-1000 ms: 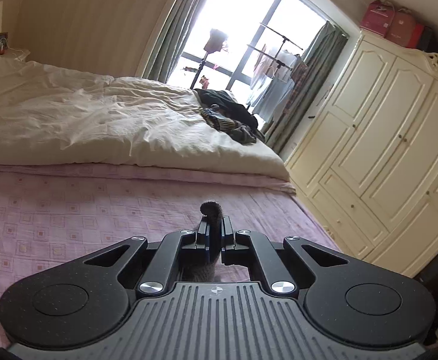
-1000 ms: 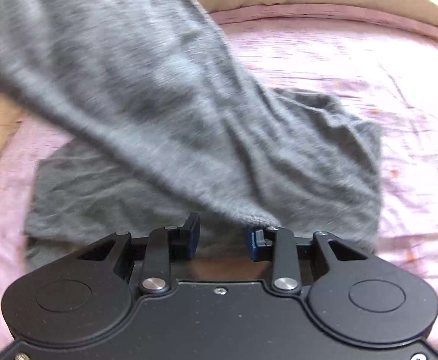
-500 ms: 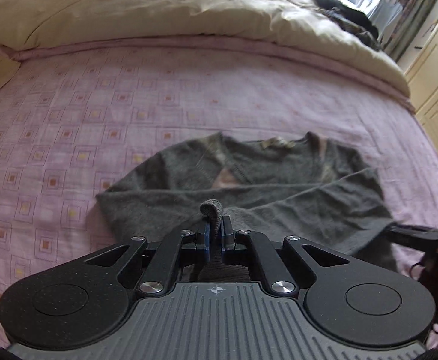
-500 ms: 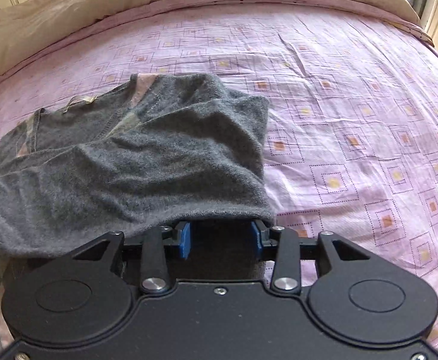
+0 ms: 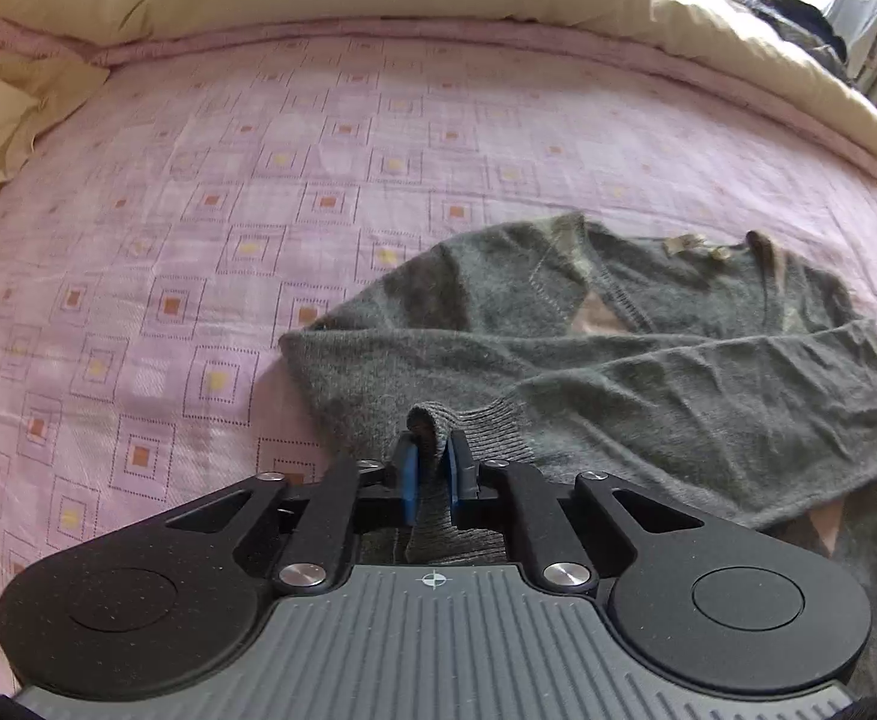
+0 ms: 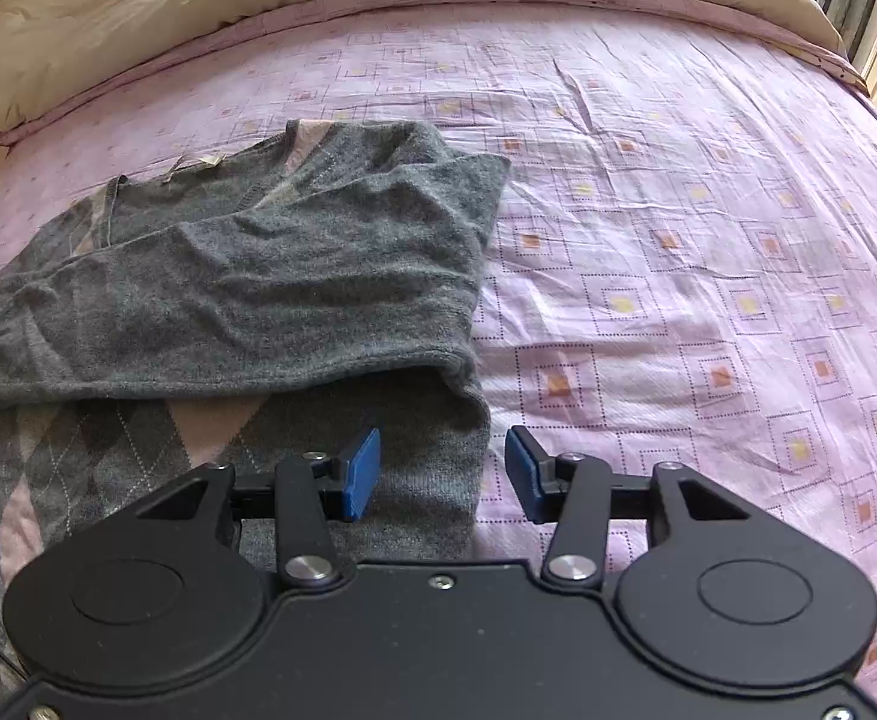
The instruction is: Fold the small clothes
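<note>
Sleeve laid across, our right gripper (image 6: pixel 442 471) has let go.

A second ago we swung the sleeve through the air; now the grey sweater (image 5: pixel 648 360) lies on the bed (image 5: pixel 258 180), right jaws apart, left gripper (image 5: pixel 432 471) still clamped on the cuff, due for release.

Both grippers are showing matte black, speckled bodies with round discs, silver pivot screws and blue-padded fingers (image 6: pixel 361 473). The left gripper (image 5: pixel 431 468) is carrying a ribbed grey plate with a small crosshair mark; the right gripper (image 6: pixel 441 471) is plain black.
</note>
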`<state>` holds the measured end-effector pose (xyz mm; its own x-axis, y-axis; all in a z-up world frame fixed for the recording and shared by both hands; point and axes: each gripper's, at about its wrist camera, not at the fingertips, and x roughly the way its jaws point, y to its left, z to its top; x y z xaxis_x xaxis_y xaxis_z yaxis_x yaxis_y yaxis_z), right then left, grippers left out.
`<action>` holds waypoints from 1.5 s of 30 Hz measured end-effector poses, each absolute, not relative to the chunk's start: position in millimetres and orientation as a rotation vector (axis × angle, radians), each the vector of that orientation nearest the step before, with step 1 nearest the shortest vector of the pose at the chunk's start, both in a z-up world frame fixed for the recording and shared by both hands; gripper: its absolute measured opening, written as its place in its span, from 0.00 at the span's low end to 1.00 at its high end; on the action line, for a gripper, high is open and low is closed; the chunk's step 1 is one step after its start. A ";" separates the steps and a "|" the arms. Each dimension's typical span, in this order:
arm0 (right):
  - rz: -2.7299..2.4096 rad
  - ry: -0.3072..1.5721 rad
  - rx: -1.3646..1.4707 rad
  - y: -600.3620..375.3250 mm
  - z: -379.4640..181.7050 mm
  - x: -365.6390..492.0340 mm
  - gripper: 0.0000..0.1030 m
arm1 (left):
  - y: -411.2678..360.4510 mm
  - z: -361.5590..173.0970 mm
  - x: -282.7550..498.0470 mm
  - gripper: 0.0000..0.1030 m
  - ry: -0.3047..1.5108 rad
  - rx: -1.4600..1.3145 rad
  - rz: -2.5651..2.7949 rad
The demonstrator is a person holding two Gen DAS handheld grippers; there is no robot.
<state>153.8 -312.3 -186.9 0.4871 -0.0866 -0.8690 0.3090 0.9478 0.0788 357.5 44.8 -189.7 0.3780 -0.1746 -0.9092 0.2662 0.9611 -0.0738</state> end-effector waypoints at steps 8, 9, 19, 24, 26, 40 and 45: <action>-0.235 0.923 0.247 -316.5 -155.5 160.1 0.61 | 65.1 -174.7 344.3 0.37 1.080 0.025 -0.021; -0.229 0.912 0.245 -318.2 -153.9 164.8 0.62 | 61.3 -167.9 339.0 0.39 1.052 0.024 -0.039; -0.052 0.895 0.206 -299.8 -164.4 253.1 0.71 | 5.1 -197.7 328.3 0.55 1.101 0.062 -0.259; -0.019 0.974 0.210 -303.1 -196.4 286.0 0.71 | 4.4 -217.7 331.2 0.62 1.119 0.069 -0.256; -0.122 1.034 0.175 -315.5 -213.9 291.5 0.71 | 1.8 -219.6 331.3 0.69 1.121 0.093 -0.285; -0.156 0.967 0.223 -336.7 -182.1 241.1 0.82 | -9.1 -217.1 326.7 1.00 1.140 0.140 -0.398; -0.108 0.973 0.249 -326.8 -170.1 195.2 0.83 | 13.7 -197.0 300.0 1.00 1.121 0.052 -0.384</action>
